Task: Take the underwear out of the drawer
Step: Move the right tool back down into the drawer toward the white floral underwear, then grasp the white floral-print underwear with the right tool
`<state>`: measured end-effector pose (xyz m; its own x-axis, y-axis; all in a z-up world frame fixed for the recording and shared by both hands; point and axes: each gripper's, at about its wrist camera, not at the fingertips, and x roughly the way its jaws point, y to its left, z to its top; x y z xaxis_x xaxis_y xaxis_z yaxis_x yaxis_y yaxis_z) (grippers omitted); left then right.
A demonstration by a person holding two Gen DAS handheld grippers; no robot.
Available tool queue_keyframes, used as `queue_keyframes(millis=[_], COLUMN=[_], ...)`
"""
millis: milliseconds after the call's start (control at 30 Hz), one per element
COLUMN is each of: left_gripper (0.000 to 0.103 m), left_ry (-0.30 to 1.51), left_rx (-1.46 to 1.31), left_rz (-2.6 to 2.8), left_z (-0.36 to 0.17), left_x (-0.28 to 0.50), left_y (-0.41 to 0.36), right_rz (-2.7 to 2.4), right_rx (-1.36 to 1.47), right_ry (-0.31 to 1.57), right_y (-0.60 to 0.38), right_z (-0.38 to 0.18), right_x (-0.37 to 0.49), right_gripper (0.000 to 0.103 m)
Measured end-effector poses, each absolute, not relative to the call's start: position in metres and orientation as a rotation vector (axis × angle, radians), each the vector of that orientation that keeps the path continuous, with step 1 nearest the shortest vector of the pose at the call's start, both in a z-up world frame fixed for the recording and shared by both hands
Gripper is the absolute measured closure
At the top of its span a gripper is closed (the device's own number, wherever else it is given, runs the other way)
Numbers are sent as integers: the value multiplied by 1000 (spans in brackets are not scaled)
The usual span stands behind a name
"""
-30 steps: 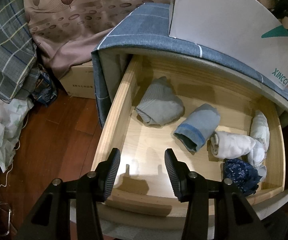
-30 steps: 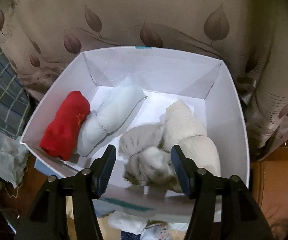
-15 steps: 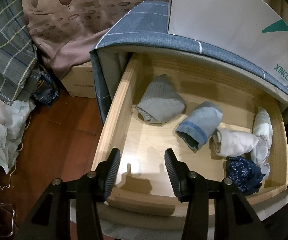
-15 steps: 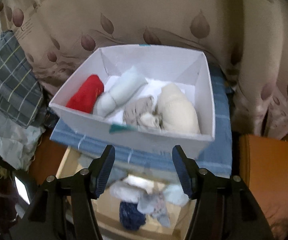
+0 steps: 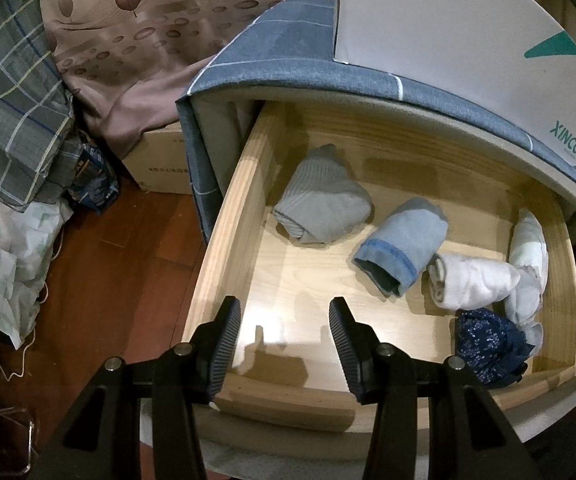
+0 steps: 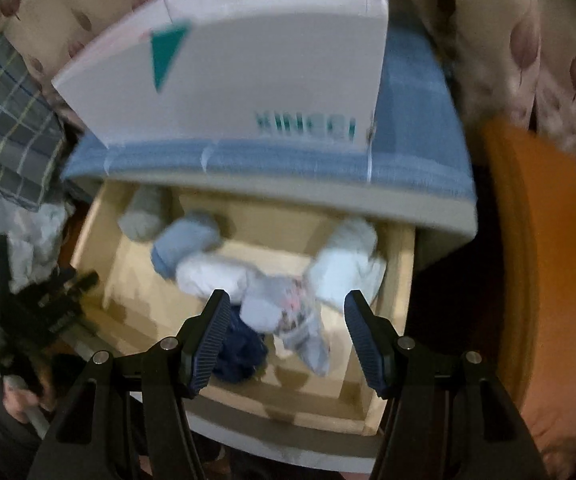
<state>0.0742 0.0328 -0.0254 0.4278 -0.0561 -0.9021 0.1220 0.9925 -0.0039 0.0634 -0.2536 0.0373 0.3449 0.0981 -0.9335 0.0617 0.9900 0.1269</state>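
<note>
left wrist view: left gripper [image 5: 284,344] jaws wide, empty, above the front of the open drawer [image 5: 228,216]; rolled underwear [image 5: 401,250] lies inside.
right wrist view: blurred; right gripper [image 6: 286,338] jaws wide, empty, over the underwear [image 6: 284,308]; white box [image 6: 256,80] on top.

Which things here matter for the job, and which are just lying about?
Job: open drawer, grey roll, blue roll, white roll, navy bundle, white box, both grippers, open.
Lying about: plaid cloth, cardboard carton.
</note>
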Motion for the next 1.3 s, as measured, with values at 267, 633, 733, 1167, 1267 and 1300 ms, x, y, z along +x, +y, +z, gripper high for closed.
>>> queue_keyframes(millis=[267, 633, 733, 1167, 1267, 1300], left_gripper=[56, 56, 56, 56, 56, 56], left_ry=[1123, 1131, 1131, 1135, 1136, 1135], left_rx=[62, 58, 58, 57, 58, 60], left_rz=[-116, -120, -121, -120, -120, -120], left_z=[-27, -28, -27, -28, -28, -28], left_x=[74, 75, 75, 76, 76, 76], left_y=[32, 31, 31, 29, 28, 29], right_rz=[24, 10, 3, -22, -36, -42], right_rx=[174, 227, 211, 143, 154, 153], right_ry=[1319, 1389, 1403, 1522, 1547, 1552], right_y=[-246, -232, -228, -220, -225, -226], right_z=[-14, -57, -66, -98, -102, -102], right_x=[68, 99, 104, 107, 101, 99], right_gripper=[46, 46, 46, 54, 63, 64])
